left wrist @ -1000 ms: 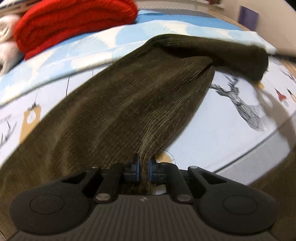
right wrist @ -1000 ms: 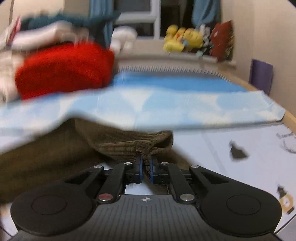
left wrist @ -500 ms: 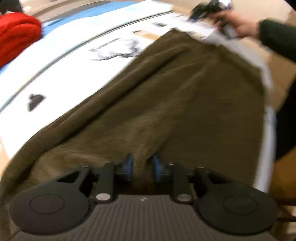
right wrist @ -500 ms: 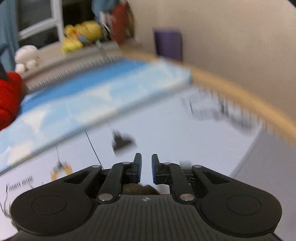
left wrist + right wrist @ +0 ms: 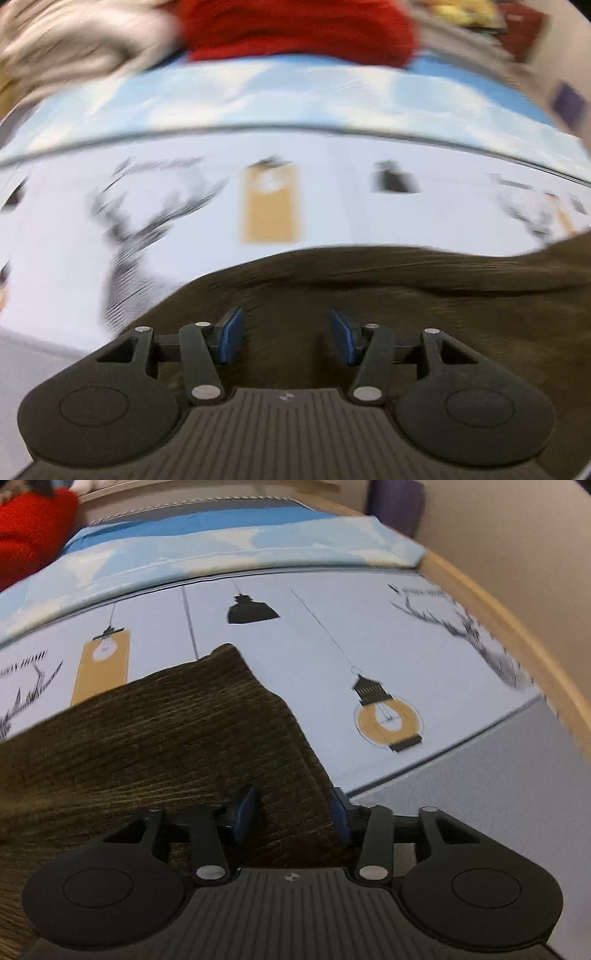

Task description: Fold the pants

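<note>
The dark olive corduroy pants (image 5: 166, 731) lie folded flat on a printed white sheet, with layered edges along their right side. They also fill the lower part of the blurred left wrist view (image 5: 406, 295). My left gripper (image 5: 287, 336) is open, its blue pads apart just above the cloth, holding nothing. My right gripper (image 5: 293, 810) is open too, its pads either side of the pants' near right edge, not clamped on it.
The bed sheet (image 5: 369, 635) shows lamp and deer prints. A blue cloud-print cover (image 5: 240, 542) lies beyond it. A red knit pile (image 5: 295, 26) and pale clothes (image 5: 74, 44) sit at the far side. A wooden bed rim (image 5: 517, 627) curves along the right.
Both grippers were shut on the pants a second ago, carried the cloth over, and have opened. The pants now lie folded on the sheet. The left view is still swinging.
</note>
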Demonstrator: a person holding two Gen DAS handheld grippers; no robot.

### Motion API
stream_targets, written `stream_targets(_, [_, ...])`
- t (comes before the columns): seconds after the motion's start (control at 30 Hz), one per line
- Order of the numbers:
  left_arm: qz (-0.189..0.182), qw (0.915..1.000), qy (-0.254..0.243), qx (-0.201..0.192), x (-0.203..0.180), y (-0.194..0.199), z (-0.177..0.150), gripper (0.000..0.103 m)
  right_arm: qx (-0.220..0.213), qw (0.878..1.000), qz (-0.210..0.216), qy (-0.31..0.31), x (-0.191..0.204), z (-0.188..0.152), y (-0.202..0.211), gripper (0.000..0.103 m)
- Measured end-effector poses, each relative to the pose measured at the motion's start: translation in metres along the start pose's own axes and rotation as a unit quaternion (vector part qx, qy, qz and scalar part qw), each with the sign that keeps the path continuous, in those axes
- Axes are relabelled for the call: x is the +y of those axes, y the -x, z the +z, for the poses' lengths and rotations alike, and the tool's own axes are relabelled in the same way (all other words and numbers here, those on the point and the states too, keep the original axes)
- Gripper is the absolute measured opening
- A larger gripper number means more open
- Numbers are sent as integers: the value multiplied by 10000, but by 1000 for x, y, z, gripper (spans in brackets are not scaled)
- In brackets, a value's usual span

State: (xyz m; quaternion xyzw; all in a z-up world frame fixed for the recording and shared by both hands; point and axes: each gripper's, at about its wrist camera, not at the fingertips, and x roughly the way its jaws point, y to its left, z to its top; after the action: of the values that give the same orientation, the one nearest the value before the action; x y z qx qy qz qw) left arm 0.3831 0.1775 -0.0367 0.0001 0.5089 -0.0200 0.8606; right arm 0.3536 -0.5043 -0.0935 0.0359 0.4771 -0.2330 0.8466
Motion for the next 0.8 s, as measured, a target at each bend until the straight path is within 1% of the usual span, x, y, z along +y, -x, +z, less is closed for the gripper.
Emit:
stream_targets(0.03, [166, 9997, 120, 100, 10, -3, 0, 57, -85, 9999, -36, 140, 4, 1, -1, 10])
stream_targets(0.1, [411, 9983, 324, 243, 29, -6, -4, 57, -194, 9994, -60, 284, 9, 3, -2, 7])
stream_targets(0.17, [546, 9971, 448, 272, 37, -7, -4, 57, -508, 9977, -336, 292, 9, 6, 2, 6])
stream_targets(0.23, [501, 9973, 495, 215, 42, -3, -6, 57, -849, 9946, -595, 27, 2, 14, 4, 6])
stream_targets(0.27, [484, 9975, 490, 182, 42, -1, -5, 57, -906, 9928, -774, -68, 0, 16, 3, 6])
stream_targets(0.3, [470, 9977, 466, 146, 43, 1, -5, 57, -851, 9923, -890, -163, -1, 18, 0, 7])
stream_targets(0.33, [430, 9981, 427, 122, 46, -1, -1, 57, -701, 9930, -900, -309, -4, 19, -6, 7])
stream_targets(0.37, [387, 9984, 390, 103, 42, 1, -3, 57, -516, 9939, -867, -456, -8, 20, -11, 8])
stream_targets(0.4, [364, 9986, 366, 96, 42, -1, -3, 57, -316, 9933, -945, -589, -8, 20, -15, 12])
stream_targets(0.43, [379, 9986, 365, 108, 41, -6, -3, 58, -316, 9913, -1095, -659, -6, 22, -15, 15])
stream_targets(0.47, [407, 9983, 397, 122, 45, -7, -4, 59, -433, 9884, -1272, -712, 0, 26, -9, 18])
stream_targets(0.5, [445, 9978, 464, 135, 50, -8, -5, 60, -629, 9858, -1341, -790, 5, 31, -1, 21])
stream_targets(0.53, [478, 9973, 527, 155, 53, -10, -7, 64, -921, 9839, -1226, -922, 13, 38, 10, 23])
stream_targets(0.57, [511, 9969, 578, 176, 58, -11, -8, 68, -1106, 9837, -987, -1021, 21, 43, 19, 26])
stream_targets(0.6, [577, 9961, 636, 208, 64, -11, -9, 70, -1199, 9849, -536, -1125, 31, 49, 25, 31])
stream_targets(0.63, [645, 9952, 687, 249, 69, -12, -9, 74, -1181, 9852, -34, -1243, 40, 53, 28, 35])
stream_targets(0.67, [704, 9943, 751, 287, 74, -13, -10, 77, -1103, 9836, 465, -1346, 49, 57, 28, 44])
stream_targets(0.7, [746, 9932, 828, 327, 80, -15, -11, 77, -984, 9810, 892, -1414, 59, 60, 25, 52])
stream_targets(0.73, [771, 9923, 892, 381, 86, -16, -13, 77, -825, 9791, 1138, -1467, 71, 63, 18, 55])
stream_targets(0.8, [790, 9899, 1032, 571, 95, -22, -17, 78, -474, 9787, 1289, -1528, 92, 67, 3, 59])
